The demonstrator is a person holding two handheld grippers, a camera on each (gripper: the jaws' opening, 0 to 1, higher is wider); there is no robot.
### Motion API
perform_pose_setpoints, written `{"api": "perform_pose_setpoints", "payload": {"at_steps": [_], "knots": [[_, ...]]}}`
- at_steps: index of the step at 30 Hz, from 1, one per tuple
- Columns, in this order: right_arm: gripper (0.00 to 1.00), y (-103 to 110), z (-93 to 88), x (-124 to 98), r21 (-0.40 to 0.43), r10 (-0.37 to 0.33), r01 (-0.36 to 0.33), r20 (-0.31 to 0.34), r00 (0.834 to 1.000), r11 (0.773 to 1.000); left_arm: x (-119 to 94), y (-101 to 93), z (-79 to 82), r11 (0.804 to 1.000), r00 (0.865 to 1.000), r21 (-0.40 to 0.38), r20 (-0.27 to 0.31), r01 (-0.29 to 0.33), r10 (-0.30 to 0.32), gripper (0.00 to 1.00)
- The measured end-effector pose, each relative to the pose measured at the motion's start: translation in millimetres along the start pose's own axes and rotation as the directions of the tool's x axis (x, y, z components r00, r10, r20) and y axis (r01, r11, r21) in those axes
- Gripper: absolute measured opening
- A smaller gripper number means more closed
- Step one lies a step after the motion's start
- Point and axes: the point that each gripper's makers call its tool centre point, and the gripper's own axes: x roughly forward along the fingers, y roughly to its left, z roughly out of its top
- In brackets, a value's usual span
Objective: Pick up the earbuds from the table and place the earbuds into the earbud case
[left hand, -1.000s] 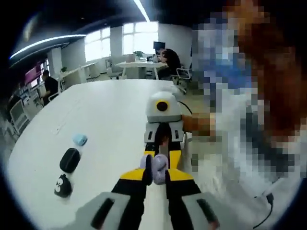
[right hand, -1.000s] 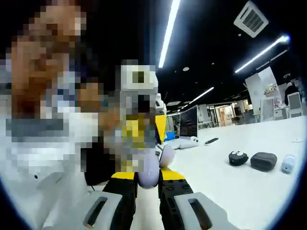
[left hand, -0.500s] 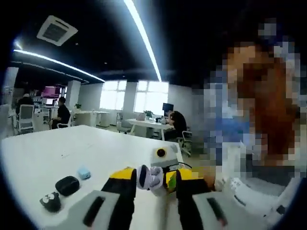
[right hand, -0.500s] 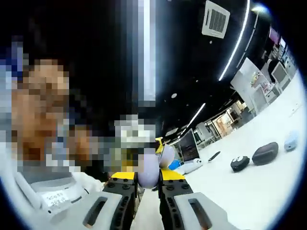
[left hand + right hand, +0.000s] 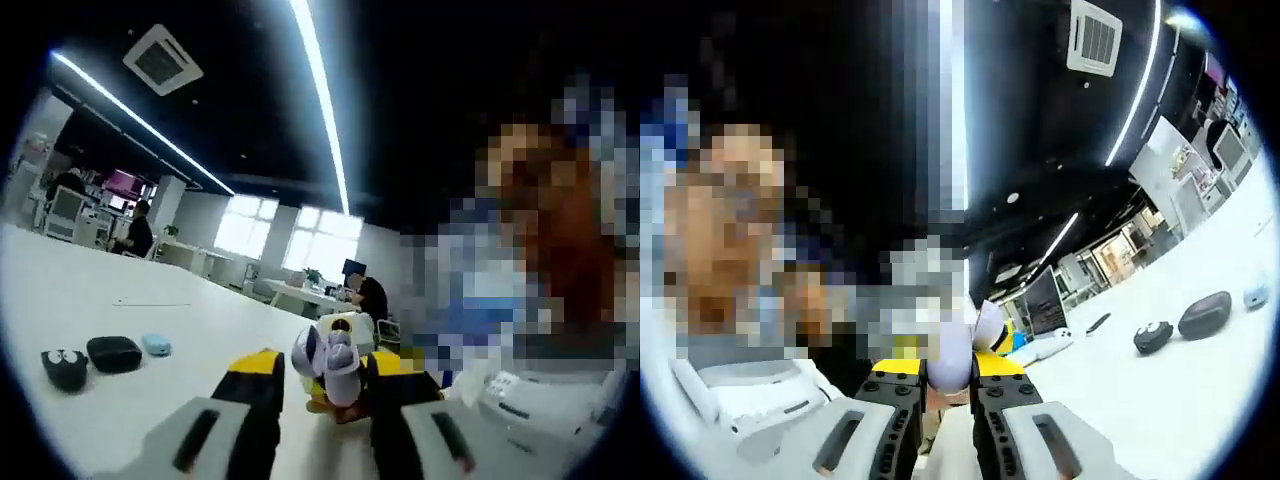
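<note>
Lavender earbud case (image 5: pixel 948 358) pinched between right gripper (image 5: pixel 950 372) jaws, lid open; in left gripper view the same case (image 5: pixel 328 362) at 6 o'clock between spread jaws of left gripper (image 5: pixel 325 368); three small cases on white table (image 5: pixel 120 390) at 8 o'clock

Left claw (image 5: pixel 322 372): two broad light-grey plastic jaw bodies, each with a dark oblong slot on its upper face. Black forward sections, yellow bands at the tips.

Right claw (image 5: pixel 950 368): same build. Grey moulded bodies with dark oval slots, black finger sections showing small screw heads, yellow tip bands.

Person: white garment (image 5: pixel 760 395) with a small printed label patch on the front; the same white cloth (image 5: pixel 530 400) also shows in the left gripper view.
</note>
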Motion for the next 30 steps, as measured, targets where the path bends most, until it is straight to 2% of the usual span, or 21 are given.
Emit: {"api": "perform_pose_setpoints", "payload": {"at_steps": [7, 10, 12, 15, 17, 18, 19, 20, 21, 22, 23, 24, 25, 26, 28, 30], "knots": [[0.16, -3, -2.1, 0, 0.003, -0.006, 0.006, -0.016, 1.000, 1.000, -2, 0.1, -3.5, 1.000, 1.000, -0.006, -0.004, -0.002, 0.002, 0.30], [0.16, -6, -1.8, -1, 0.007, -0.014, 0.015, -0.016, 1.000, 1.000, -2, 0.8, -1.4, 0.995, 1.000, 0.097, -0.022, -0.019, 0.022, 0.29], [0.16, -7, -2.1, -2, 0.009, -0.022, 0.022, -0.018, 1.000, 1.000, -2, -0.4, -0.4, 0.984, 0.999, 0.174, -0.035, -0.029, 0.035, 0.28], [0.16, -9, -3.3, -3, 0.013, -0.034, 0.035, -0.024, 0.999, 0.999, -2, -2.4, 2.5, 0.943, 0.996, 0.329, -0.052, -0.051, 0.072, 0.27], [0.16, -10, -5.2, -4, 0.016, -0.042, 0.043, -0.035, 0.998, 0.999, -3, -8.2, 2.9, 0.900, 0.995, 0.435, -0.065, -0.036, 0.071, 0.24], [0.16, -10, -5.7, -5, 0.019, -0.043, 0.044, -0.035, 0.998, 0.999, -3, -12.0, 2.3, 0.858, 0.994, 0.512, -0.075, -0.033, 0.083, 0.21], [0.16, -10, -6.2, -6, 0.021, -0.044, 0.045, -0.037, 0.998, 0.999, -3, -15.8, 1.2, 0.825, 0.993, 0.565, -0.078, -0.029, 0.088, 0.19], [0.16, -10, -6.5, -6, 0.019, -0.045, 0.046, -0.039, 0.998, 0.999, -3, -18.2, 0.2, 0.812, 0.993, 0.583, -0.081, -0.025, 0.088, 0.17], [0.16, -9, -6.6, -7, 0.018, -0.043, 0.044, -0.039, 0.998, 0.999, -3, -20.7, -0.6, 0.811, 0.993, 0.584, -0.084, -0.020, 0.085, 0.16], [0.16, -9, -5.9, -7, 0.020, -0.042, 0.043, -0.034, 0.999, 0.999, -4, -17.1, 2.5, 0.831, 0.992, 0.554, -0.076, -0.043, 0.102, 0.19], [0.16, -8, -5.0, -8, 0.023, -0.037, 0.038, -0.030, 0.999, 0.999, -5, -13.7, 6.6, 0.865, 0.992, 0.497, -0.060, -0.065, 0.109, 0.22], [0.16, -7, -3.2, -8, 0.027, -0.031, 0.032, -0.022, 0.999, 0.999, -6, -12.3, 8.8, 0.896, 0.994, 0.440, -0.052, -0.062, 0.095, 0.25], [0.16, -6, -2.2, -8, 0.026, -0.026, 0.026, -0.019, 0.999, 0.999, -9, -2.3, 8.9, 0.922, 0.992, 0.377, -0.056, -0.084, 0.114, 0.28], [0.16, -6, -1.6, -8, 0.023, -0.026, 0.026, -0.017, 1.000, 0.999, -10, -0.1, 5.7, 0.938, 0.992, 0.337, -0.070, -0.074, 0.104, 0.31], [0.16, -4, -2.3, -8, 0.002, -0.020, 0.020, -0.026, 0.999, 1.000, -9, 1.2, 1.2, 0.978, 0.995, 0.201, -0.082, -0.047, 0.065, 0.33], [0.16, -2, -2.9, -6, 0.001, -0.007, 0.007, -0.027, 1.000, 1.000, -9, -0.3, -1.7, 0.996, 0.997, 0.088, -0.075, -0.010, 0.017, 0.33]]}}
